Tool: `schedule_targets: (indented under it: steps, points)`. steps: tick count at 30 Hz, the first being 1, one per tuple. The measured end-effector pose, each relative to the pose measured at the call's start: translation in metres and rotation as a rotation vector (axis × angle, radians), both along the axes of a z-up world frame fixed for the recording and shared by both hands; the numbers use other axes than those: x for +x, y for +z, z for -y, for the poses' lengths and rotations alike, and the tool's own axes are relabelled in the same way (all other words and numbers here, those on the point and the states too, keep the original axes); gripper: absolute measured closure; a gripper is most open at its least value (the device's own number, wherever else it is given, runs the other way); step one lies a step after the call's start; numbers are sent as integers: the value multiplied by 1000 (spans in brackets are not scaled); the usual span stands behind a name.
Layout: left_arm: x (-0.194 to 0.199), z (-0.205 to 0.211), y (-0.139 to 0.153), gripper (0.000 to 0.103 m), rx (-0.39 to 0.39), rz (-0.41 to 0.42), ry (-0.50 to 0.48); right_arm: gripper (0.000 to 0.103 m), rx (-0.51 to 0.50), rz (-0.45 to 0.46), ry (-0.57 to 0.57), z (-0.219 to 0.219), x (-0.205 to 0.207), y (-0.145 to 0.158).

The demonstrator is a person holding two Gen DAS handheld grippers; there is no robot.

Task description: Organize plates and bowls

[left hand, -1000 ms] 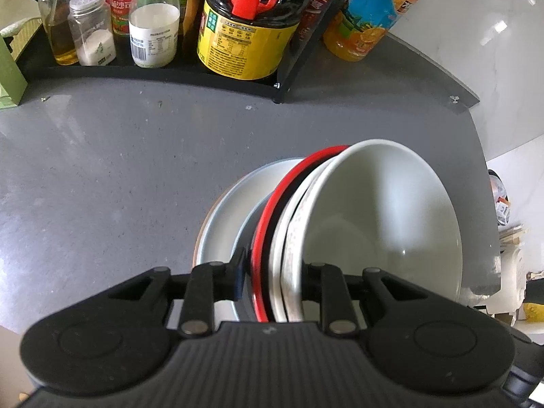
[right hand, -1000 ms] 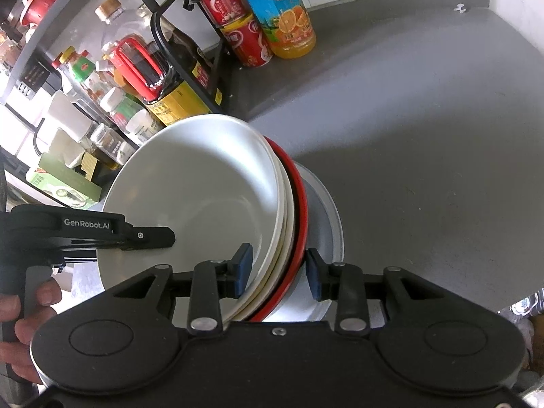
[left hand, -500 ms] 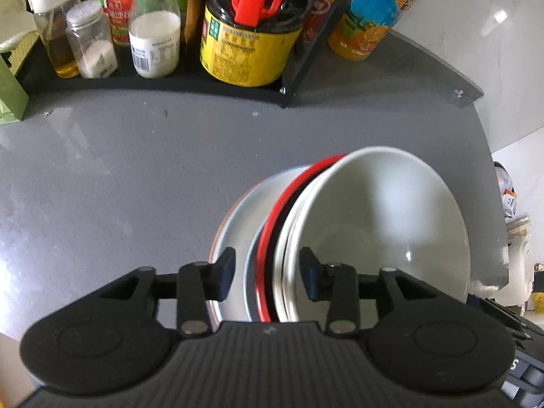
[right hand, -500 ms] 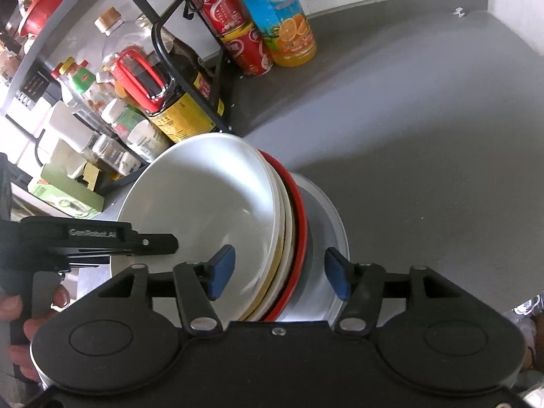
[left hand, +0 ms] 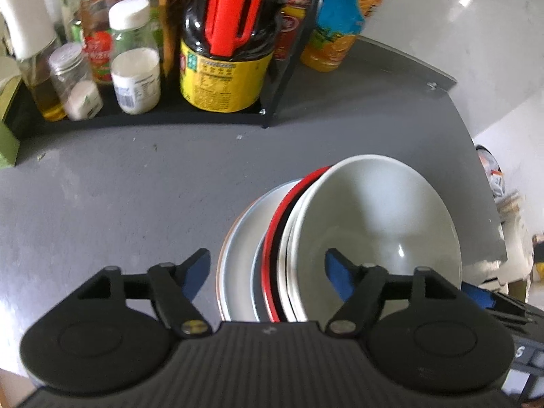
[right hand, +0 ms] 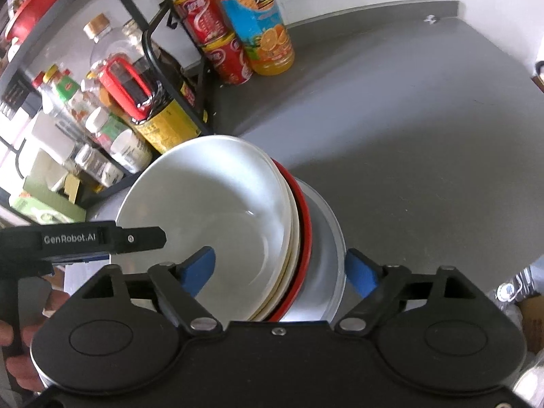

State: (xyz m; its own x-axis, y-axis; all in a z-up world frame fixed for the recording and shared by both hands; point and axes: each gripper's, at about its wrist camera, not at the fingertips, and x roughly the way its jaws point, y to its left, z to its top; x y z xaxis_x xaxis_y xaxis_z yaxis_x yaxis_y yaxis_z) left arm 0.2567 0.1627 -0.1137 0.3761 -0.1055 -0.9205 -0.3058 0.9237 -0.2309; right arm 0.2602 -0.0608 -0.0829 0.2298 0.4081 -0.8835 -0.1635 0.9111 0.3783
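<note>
A stack of dishes rests on the grey counter (left hand: 119,197): a white bowl (left hand: 374,224) on top, cream bowls and a red-rimmed black bowl (left hand: 272,238) under it, and a wide pale plate (left hand: 238,258) at the bottom. The white bowl (right hand: 210,204), the red rim (right hand: 304,224) and the plate (right hand: 326,248) also show in the right wrist view. My left gripper (left hand: 267,268) is open, its jaws straddling the near edge of the stack without touching it. My right gripper (right hand: 280,268) is open likewise, on the opposite side.
A black wire rack (left hand: 289,68) at the back holds a large soy sauce bottle (left hand: 224,68), jars and small bottles. An orange juice bottle (right hand: 261,30) and red cans (right hand: 217,47) stand beside it. The counter edge (left hand: 489,204) runs along the right.
Both grippers were shut on the rim of the stack a second ago. Both have opened wide and let it go. The stack stays on the counter.
</note>
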Motion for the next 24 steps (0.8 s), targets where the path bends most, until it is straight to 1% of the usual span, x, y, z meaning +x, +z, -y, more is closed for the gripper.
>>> schedule_targets:
  steps: [3,7,9,11,14,18,21,24]
  points:
    - [-1,1,4,25,36,17,-19,12,-2,1,-25,1,-4,2]
    - [-4,2,6,23,18,9,-30,11,-2,9,-49,5,-8,5]
    - [-5,3,6,23,24,2,-37,10,2,12,-53,8,-11,7]
    - [-8,4,8,23,25,7,-41,6,3,20,-52,10,-14,8]
    - [-13,7,11,22,32,21,-40,5,9,29,-44,13,-18,11]
    - [-25,11,17,22,47,26,-26,4,10,47,-35,19,-25,18]
    - [-36,13,25,15,62,23,1,4,7,73,-20,25,-33,27]
    - [-46,18,33,14,75,24,16,2,6,92,-17,34,-41,37]
